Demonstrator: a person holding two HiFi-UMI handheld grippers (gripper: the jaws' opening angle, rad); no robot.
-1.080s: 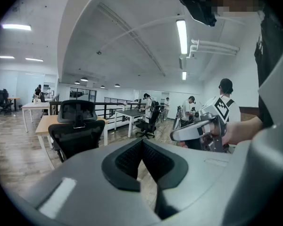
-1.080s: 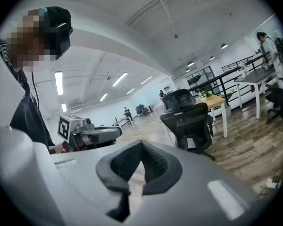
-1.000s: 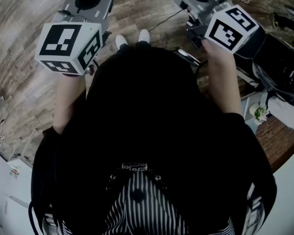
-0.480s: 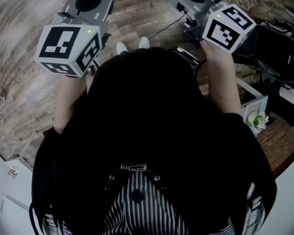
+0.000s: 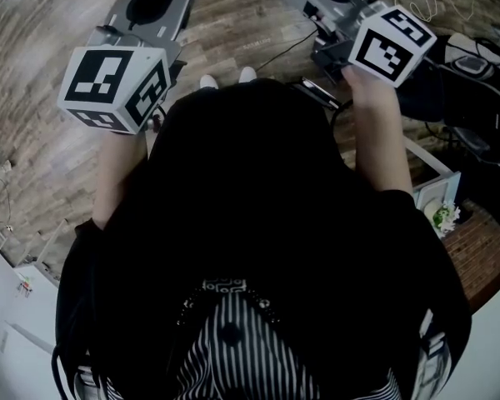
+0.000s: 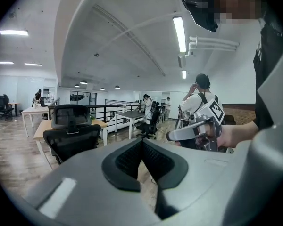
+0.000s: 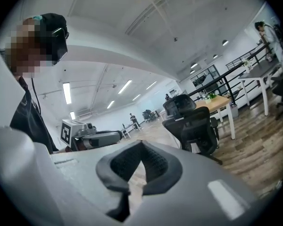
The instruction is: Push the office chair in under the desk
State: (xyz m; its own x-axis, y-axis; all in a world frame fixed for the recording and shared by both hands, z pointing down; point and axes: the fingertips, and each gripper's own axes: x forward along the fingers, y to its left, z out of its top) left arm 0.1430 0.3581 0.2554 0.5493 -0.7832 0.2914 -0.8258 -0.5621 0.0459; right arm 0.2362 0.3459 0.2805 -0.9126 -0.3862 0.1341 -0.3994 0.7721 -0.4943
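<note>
While both tools point out over the wood floor (image 5: 50, 140), I log the left gripper (image 6: 142, 142): fingers (image 6: 125, 161) fully closed, pads meeting, nothing between. Right gripper (image 7: 141, 146) the same, shut and empty. Office chair (image 7: 193, 126) stands well ahead, untouched, just before its wooden worktop (image 7: 222, 101).

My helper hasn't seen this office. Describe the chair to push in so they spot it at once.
Find the nearest desk, the one with a light wooden top. The office chair stands right before it: black, high-backed, with a headrest, and much closer than the chairs farther back.
</note>
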